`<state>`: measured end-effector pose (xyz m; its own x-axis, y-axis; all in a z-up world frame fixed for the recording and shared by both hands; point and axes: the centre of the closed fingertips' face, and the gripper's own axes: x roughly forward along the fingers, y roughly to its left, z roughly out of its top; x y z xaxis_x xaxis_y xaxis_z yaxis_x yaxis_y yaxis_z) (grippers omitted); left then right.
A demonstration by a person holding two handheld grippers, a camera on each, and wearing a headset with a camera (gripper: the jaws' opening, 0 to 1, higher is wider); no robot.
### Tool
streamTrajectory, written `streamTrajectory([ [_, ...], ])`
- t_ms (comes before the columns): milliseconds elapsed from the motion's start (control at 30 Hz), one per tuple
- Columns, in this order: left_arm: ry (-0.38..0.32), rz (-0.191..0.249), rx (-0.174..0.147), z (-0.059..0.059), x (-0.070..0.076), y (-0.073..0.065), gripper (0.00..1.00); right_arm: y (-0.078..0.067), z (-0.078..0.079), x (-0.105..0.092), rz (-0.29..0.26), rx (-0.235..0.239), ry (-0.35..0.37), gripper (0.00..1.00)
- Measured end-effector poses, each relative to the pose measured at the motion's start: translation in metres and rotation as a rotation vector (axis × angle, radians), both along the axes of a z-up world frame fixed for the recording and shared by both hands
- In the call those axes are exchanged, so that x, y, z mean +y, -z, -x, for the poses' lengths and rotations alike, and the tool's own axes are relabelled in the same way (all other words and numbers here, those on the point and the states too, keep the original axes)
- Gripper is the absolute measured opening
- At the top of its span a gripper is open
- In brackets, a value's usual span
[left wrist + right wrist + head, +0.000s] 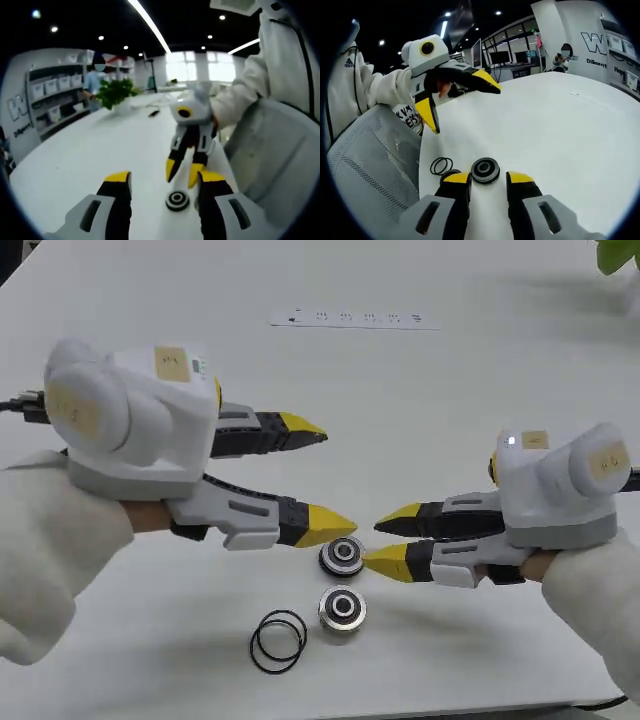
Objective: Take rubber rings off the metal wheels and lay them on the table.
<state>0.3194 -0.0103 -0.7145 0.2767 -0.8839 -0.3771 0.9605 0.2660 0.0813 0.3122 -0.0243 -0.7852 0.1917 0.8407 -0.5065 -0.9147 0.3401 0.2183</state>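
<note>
Both tongs are empty: my left tongs (pixel 340 480) are spread wide above the desk (pixel 450 390), and my right tongs (pixel 372 542) are parted less, their yellow tips facing the left pair. Under those tips the far wheel (pixel 342 555) lies flat, just beside my right lower tip; whether they touch I cannot tell. The near wheel (pixel 342 608) lies flat just toward me from it. Two black rubber rings (pixel 278 640) lie overlapped on the desk beside the near wheel. A power strip (pixel 355 318) lies well beyond.
</note>
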Motion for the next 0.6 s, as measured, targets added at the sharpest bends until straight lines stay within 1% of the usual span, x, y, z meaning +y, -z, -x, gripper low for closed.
streamTrajectory([
  [67, 0.009, -0.012, -0.001, 0.002, -0.002, 0.007, 0.51, 0.002, 0.000, 0.000, 0.005, -0.005, -0.004, 0.25],
  [200, 0.017, -0.022, 0.018, 0.005, -0.006, 0.017, 0.47, 0.008, 0.002, 0.000, 0.026, -0.007, -0.018, 0.24],
  [300, 0.018, -0.042, 0.018, 0.004, -0.007, 0.027, 0.45, 0.012, 0.004, 0.000, 0.041, -0.013, -0.034, 0.23],
  [367, 0.016, -0.049, 0.024, 0.002, -0.007, 0.032, 0.42, 0.014, 0.004, 0.001, 0.047, -0.012, -0.039, 0.23],
  [467, 0.020, -0.065, 0.031, 0.001, -0.008, 0.040, 0.37, 0.016, 0.005, 0.003, 0.059, -0.024, -0.054, 0.23],
  [533, 0.024, -0.074, 0.045, 0.001, -0.009, 0.047, 0.33, 0.018, 0.005, 0.004, 0.064, -0.026, -0.058, 0.22],
  [600, 0.025, -0.079, 0.051, 0.002, -0.009, 0.051, 0.32, 0.018, 0.006, 0.004, 0.065, -0.026, -0.062, 0.23],
])
